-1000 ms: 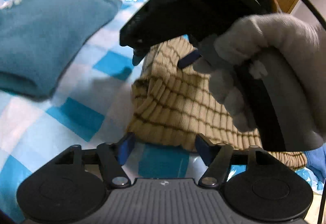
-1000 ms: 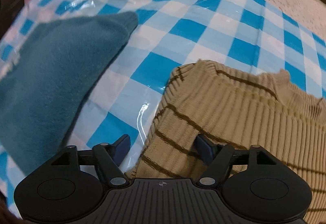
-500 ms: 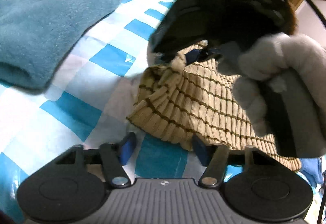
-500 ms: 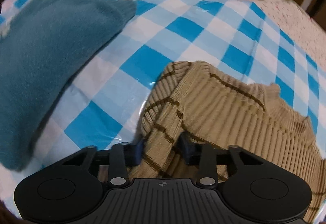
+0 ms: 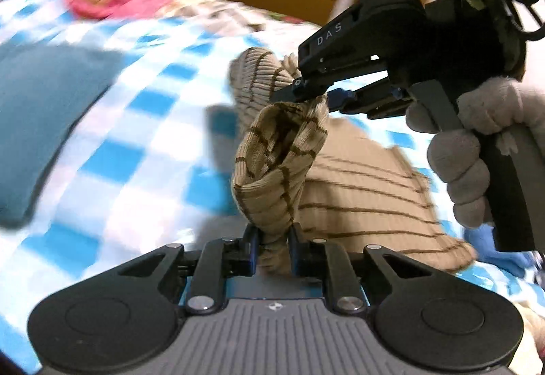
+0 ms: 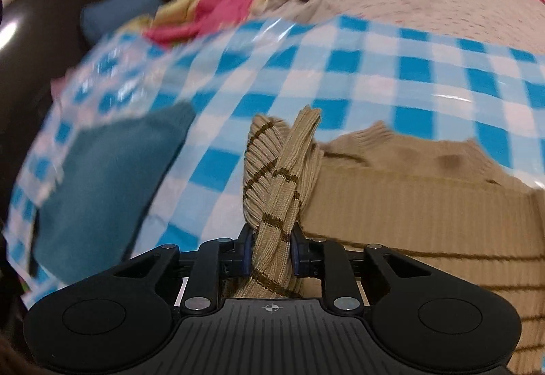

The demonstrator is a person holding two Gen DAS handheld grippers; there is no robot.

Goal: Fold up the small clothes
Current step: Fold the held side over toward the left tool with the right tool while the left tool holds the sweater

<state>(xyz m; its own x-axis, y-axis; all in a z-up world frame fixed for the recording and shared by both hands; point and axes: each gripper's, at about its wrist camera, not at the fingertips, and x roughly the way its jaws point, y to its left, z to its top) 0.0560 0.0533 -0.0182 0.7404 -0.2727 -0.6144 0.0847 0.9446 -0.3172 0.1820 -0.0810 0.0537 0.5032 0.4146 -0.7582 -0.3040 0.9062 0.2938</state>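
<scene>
While a blue checked cloth point(image 6: 340, 68) covers the bed, the striped tan sweater point(image 6: 425, 211) lies on it, one edge lifted: left gripper point(image 5: 272, 247) and right gripper point(image 6: 270, 254) have just closed, both pinching bunched knit.

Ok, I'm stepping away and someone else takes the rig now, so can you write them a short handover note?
Left tool: shut on the near edge of the striped sweater, having just closed.
Right tool: shut on another bunch of the same sweater, also just closed; seen from the left camera it holds that part up off the checked cloth.
The teal garment lies flat to the left, apart from the sweater.
Done: both grips taken, one side raised.
Left: carry the raised side across the flat body, lay it down, finish the fold.
</scene>
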